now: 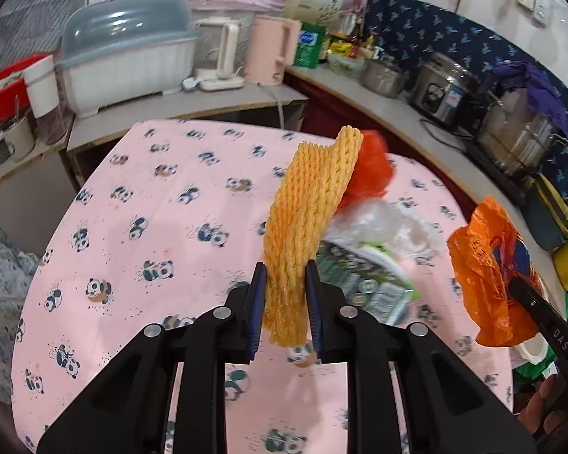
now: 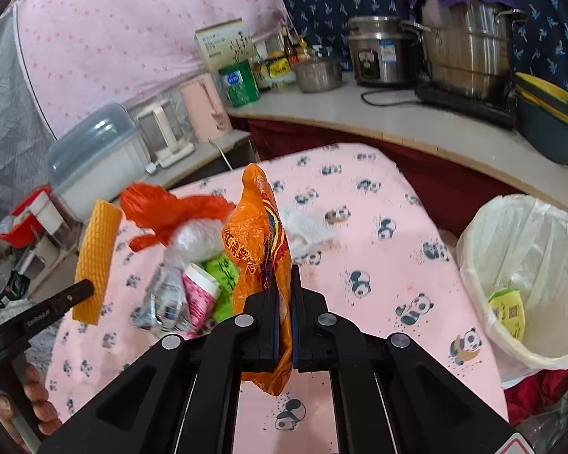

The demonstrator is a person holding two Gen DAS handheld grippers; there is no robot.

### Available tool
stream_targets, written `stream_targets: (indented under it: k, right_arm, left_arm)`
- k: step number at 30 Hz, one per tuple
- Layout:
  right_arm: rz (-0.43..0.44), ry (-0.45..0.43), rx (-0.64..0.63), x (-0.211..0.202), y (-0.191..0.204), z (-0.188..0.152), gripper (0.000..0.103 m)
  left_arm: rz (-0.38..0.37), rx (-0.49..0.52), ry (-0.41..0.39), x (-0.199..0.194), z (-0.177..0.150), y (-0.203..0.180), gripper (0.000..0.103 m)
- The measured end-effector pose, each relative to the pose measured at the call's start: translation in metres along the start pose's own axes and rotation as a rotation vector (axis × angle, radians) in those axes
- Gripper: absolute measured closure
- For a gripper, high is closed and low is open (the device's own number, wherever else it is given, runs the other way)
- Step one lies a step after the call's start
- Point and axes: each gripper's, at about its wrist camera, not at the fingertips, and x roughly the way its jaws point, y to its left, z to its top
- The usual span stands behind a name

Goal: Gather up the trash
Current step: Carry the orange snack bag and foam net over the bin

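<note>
Orange foam: the yellow-orange foam net sleeve [image 1: 306,223] is pinched at its lower part by the left gripper [image 1: 286,295], lifted clear of the panda tablecloth [image 1: 151,208].
Sleeve axis: its long axis runs up and away from the jaws, the free end curling over towards the table's far edge (soft stuff, it bends under its own weight).
Orange plastic: the crumpled orange bag [image 2: 261,249] is clamped in the right gripper [image 2: 284,317], jaws pressed nearly together on the thin film.
Bag axis: roughly upright, a tail hanging below the jaws.
Bin: the white-lined bin [image 2: 530,272] stands off the table's right edge, a yellow wrapper [image 2: 507,312] already inside.
Risk, sleeve: it looks springy; a loose pinch could let it slide out on the way over.
Risk, bag: the slick film may slip, or its tail catch the bin rim.
Risk, leftovers: the trash pile [image 2: 193,276] mid-table could be swept by a low pass.
</note>
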Motion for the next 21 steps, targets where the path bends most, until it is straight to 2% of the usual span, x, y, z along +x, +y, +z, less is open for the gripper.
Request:
stream_targets:
  k: [8,21]
  right_arm:
    - [-0.001,-0.089,0.022,-0.044,-0.016,0.017,0.099]
    - [-0.089,-0.181,0.093,-0.098,-0.089,0.028,0.099]
  left_arm:
    - [-0.087,0.069,-0.039,-0.027,0.006,-0.061,0.083]
    - [-0.207,0.191,-0.029,-0.033,-0.005,-0.171,0.083]
